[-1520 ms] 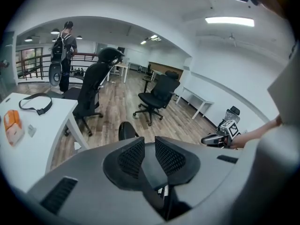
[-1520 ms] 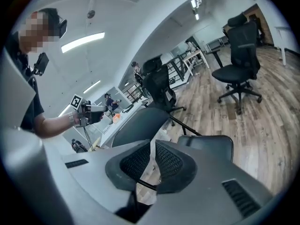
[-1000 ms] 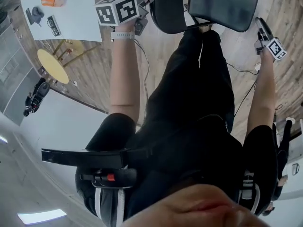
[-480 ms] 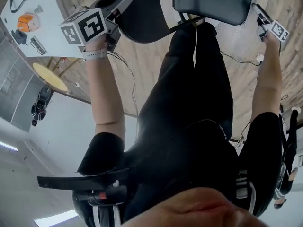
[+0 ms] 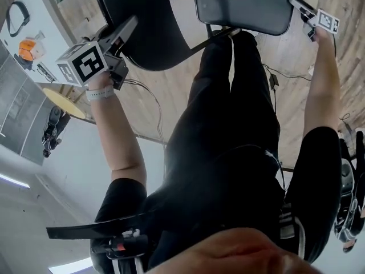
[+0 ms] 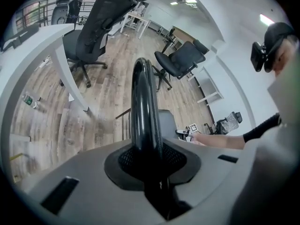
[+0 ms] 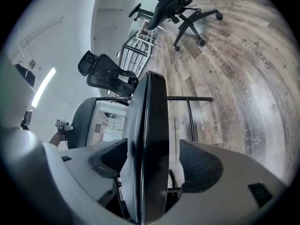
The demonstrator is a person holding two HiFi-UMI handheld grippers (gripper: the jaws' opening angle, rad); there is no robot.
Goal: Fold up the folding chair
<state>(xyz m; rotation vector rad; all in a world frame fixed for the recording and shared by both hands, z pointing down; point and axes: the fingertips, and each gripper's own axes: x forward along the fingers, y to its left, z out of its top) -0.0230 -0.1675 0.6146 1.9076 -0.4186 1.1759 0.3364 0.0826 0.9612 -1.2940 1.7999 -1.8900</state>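
Inspection finding: the chair [image 5: 239, 10] stood unfolded at 12 o'clock in my head view, on the wood floor [image 5: 171, 96]. My left tool [image 5: 130, 24], at 11 o'clock, had just been closing, and its jaws were clamped on the black rim of the back [image 6: 143, 102]. My right tool [image 5: 293, 2], at 1 o'clock, had just been opening. Its jaws stood wide, with the seat [image 7: 150, 139] edge between them and not gripped.

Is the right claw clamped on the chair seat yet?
No: the right claw's jaws, just opened wider, straddle the seat edge with a visible gap beside one pad.
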